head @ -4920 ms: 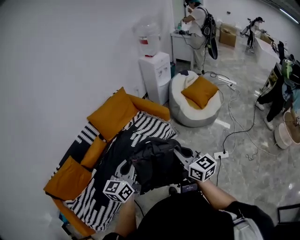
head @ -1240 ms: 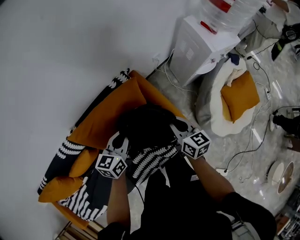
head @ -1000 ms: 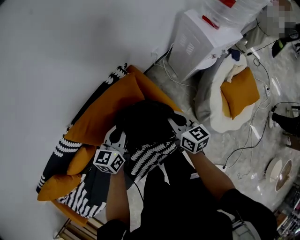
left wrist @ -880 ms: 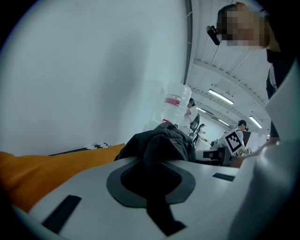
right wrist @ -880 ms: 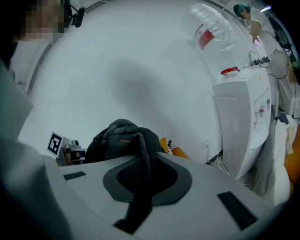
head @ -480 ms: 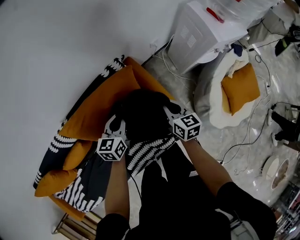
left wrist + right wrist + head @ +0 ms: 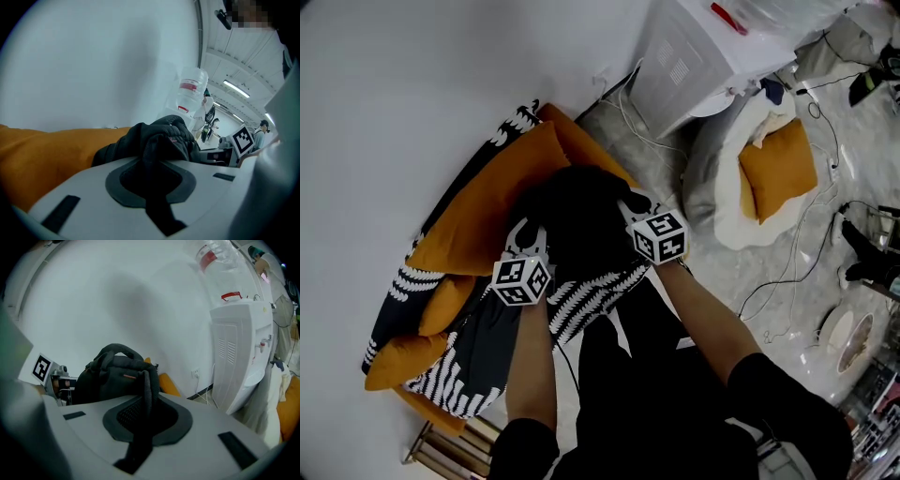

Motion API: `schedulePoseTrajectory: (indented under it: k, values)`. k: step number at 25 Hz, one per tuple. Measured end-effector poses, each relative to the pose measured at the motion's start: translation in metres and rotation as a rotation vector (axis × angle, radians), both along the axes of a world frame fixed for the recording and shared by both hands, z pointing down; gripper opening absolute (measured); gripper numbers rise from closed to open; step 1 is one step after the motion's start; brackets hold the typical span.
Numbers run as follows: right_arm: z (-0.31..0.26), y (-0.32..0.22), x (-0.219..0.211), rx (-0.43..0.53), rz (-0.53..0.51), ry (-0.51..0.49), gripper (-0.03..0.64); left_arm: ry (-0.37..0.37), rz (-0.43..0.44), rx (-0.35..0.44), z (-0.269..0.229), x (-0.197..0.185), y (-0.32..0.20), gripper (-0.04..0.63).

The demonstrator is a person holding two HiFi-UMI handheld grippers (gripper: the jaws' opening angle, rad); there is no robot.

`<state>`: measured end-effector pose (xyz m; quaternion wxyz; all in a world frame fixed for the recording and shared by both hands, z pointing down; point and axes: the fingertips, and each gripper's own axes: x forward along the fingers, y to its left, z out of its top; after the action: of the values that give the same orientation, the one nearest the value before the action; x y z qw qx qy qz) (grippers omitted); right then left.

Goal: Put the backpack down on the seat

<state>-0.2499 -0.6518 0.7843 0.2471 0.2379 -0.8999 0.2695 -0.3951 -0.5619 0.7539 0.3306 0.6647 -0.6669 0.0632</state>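
Backpack (image 7: pixel 581 211), frame centre, appears settled on the sofa seat (image 7: pixel 581 305) against the orange cushion (image 7: pixel 487 216). Left gripper (image 7: pixel 528 234) and right gripper (image 7: pixel 633 203) each clamp a strap (image 7: pixel 149 385); release outstanding.

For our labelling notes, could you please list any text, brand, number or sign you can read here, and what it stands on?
No text can be read anywhere.
Water bottle: red label, print too blurred.
Backpack: small reddish tag, too small to read.
Water dispenser: red mark near its top, no legible letters.
Marker cubes: black-and-white square patterns, no letters.
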Motion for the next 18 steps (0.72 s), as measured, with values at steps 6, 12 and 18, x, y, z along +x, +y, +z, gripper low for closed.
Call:
schedulePoseTrajectory:
  k: [6, 12, 18]
  values:
    - [0.007, -0.001, -0.001, -0.022, -0.003, 0.005, 0.048, 0.015, -0.013, -0.029, 0.005, -0.001, -0.001, 0.049]
    - [0.012, -0.002, 0.004, -0.074, -0.001, 0.016, 0.098, 0.029, -0.02, -0.047, 0.009, -0.003, 0.004, 0.079]
    - [0.008, 0.003, 0.029, -0.1, -0.015, 0.039, 0.183, 0.041, -0.005, -0.089, 0.005, 0.0, 0.021, 0.162]
